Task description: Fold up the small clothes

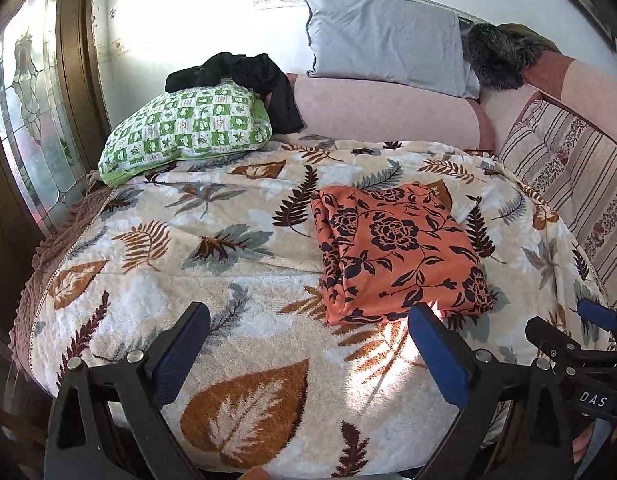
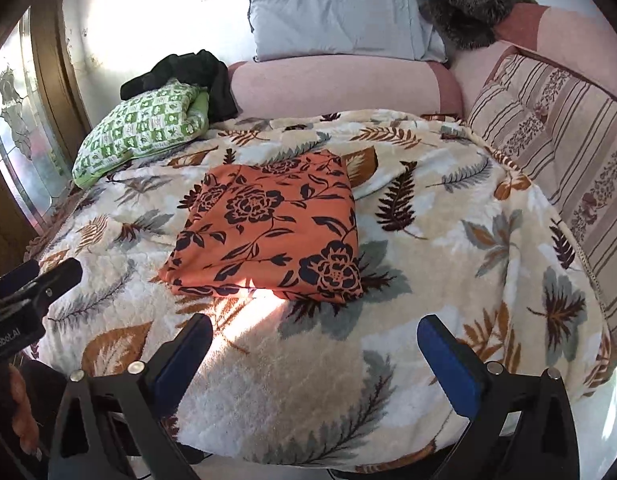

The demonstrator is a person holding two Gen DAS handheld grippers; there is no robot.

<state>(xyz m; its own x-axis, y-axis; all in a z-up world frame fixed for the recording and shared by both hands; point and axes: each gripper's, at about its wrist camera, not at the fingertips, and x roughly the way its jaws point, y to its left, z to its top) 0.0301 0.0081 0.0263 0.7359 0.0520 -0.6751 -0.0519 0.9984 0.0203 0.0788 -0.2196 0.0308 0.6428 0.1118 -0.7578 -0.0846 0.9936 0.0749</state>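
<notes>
An orange garment with a dark floral print (image 1: 400, 248) (image 2: 272, 228) lies folded into a flat rectangle on the leaf-patterned blanket (image 1: 212, 264) (image 2: 448, 264). My left gripper (image 1: 308, 332) hovers over the blanket near its front edge, jaws wide open, nothing between the blue pads. The garment's near edge lies just beyond its right finger (image 1: 436, 344). My right gripper (image 2: 314, 344) also stands wide open and empty, a little nearer than the garment's front edge. Each gripper shows at the other view's side: the right gripper (image 1: 576, 332), the left gripper (image 2: 48, 280).
A green checked pillow (image 1: 188, 128) (image 2: 144, 128) with a black garment (image 1: 248, 76) (image 2: 188, 72) draped on it sits at the back left. A grey pillow (image 1: 388, 36), pink bolster (image 1: 388, 112) and striped cushion (image 1: 568, 172) line the back and right. A glazed door (image 1: 32, 120) stands left.
</notes>
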